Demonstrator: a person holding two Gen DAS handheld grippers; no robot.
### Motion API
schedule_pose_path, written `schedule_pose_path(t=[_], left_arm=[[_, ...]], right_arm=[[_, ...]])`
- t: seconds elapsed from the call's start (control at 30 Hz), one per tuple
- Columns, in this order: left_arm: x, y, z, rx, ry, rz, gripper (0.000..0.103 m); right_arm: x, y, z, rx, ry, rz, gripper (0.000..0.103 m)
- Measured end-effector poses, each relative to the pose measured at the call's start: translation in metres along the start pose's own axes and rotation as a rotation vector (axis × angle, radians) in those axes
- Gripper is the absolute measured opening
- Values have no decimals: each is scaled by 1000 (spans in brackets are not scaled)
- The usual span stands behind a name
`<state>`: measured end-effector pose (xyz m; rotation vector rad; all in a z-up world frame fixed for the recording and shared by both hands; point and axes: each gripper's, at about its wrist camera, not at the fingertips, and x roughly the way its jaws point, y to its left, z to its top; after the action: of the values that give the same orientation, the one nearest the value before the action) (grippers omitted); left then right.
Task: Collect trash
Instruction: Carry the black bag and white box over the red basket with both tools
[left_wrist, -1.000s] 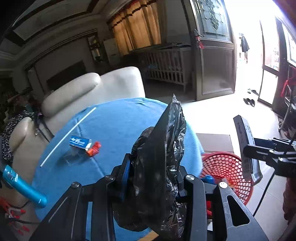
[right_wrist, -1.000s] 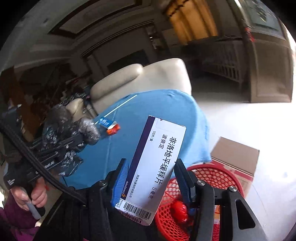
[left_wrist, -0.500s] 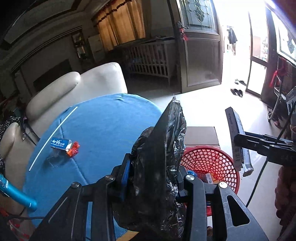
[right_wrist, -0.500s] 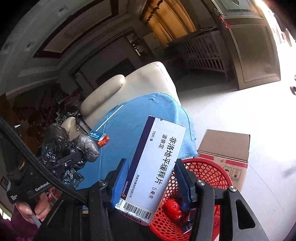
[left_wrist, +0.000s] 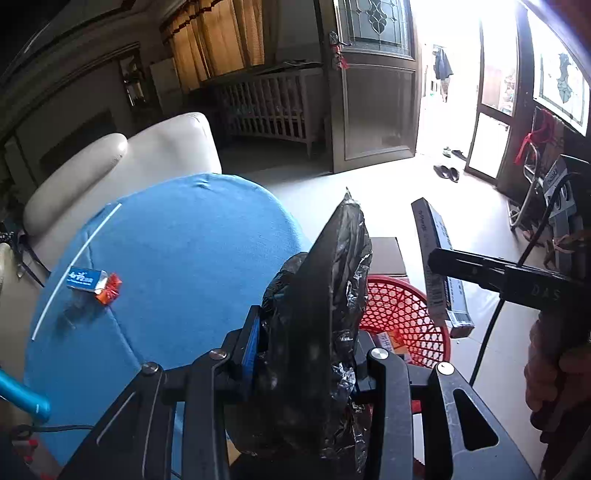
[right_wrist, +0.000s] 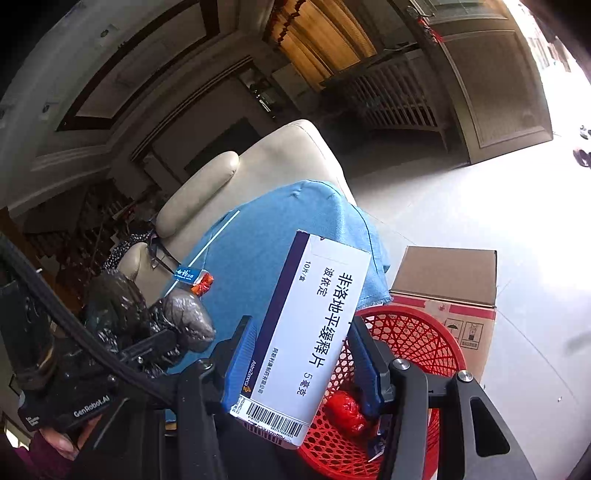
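Red basket holds red wad; right tongs grip medicine box

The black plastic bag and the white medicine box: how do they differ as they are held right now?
The black plastic bag is crumpled, soft and shiny; the medicine box is flat, stiff and printed, with a barcode. The bag sits in the left gripper, beside the blue table; the box sits in the right gripper, over the red basket. The bag bulges past the gripper; the box stands tilted. Both are clamped off the table.
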<state>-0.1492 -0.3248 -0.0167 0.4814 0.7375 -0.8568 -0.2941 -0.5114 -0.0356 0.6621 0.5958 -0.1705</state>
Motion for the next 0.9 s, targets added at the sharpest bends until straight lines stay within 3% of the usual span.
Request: schedule_pose_path(t=[0.3,0.9], left_arm=[[3,0,-4,-19,6,-52,39],[33,7,-15,-88,106,-152,39]], right_arm=[[3,-4,1,24,-10,14,54],[4,-22,0,109,-20,49,55]])
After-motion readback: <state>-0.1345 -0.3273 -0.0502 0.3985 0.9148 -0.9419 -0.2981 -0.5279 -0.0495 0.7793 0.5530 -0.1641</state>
